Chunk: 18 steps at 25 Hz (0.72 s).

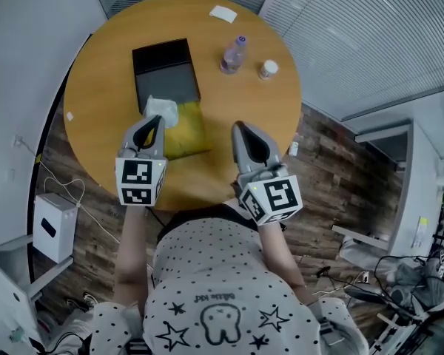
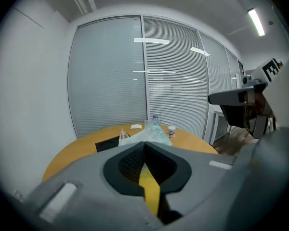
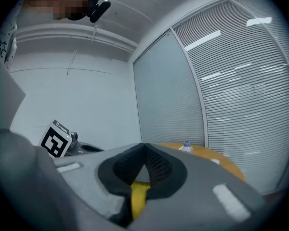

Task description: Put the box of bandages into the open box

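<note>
- While your left gripper (image 1: pixel 154 123) and right gripper (image 1: pixel 242 130) hover, jaws together, the yellow bandage box (image 1: pixel 189 133) lies beside the open box (image 1: pixel 163 52), toward the table's (image 1: pixel 103 72) near edge.
- Likely the approach: next, spread left jaws around it.

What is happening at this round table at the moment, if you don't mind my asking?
A person at the wooden table holds a gripper in each hand. The left gripper, jaws closed, is at the crumpled clear plastic on a yellow package, next to the open black box. Whether it pinches the plastic is unclear. The right gripper hangs closed and empty beside them. The package lies outside the box.
</note>
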Motion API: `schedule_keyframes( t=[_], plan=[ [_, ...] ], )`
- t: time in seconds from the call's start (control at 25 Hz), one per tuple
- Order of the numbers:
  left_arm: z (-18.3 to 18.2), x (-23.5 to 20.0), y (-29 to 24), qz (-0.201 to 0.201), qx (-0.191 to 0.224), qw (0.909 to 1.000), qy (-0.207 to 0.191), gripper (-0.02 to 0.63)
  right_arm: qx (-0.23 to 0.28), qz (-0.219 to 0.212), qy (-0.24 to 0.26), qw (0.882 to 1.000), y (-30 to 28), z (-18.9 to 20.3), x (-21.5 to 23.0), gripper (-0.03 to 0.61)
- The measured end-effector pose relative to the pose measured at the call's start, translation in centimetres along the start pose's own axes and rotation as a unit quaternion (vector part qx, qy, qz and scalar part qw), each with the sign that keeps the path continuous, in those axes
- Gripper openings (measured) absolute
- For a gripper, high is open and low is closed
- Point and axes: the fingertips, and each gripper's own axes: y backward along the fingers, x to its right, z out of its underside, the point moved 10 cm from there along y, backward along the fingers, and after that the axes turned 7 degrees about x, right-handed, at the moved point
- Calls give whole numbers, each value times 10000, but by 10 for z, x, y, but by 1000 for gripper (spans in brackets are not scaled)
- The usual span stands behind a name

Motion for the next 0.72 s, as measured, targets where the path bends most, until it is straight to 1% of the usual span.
schedule_keyframes(
  t=[0.36,0.72],
  plan=[
    [39,4,-35,216,-602,9979,89,9,-52,243,-32,9997,-1,2,12,5],
    [72,3,-64,437,-1211,9915,176,9,-127,435,-53,9990,-7,5,17,5]
  ],
)
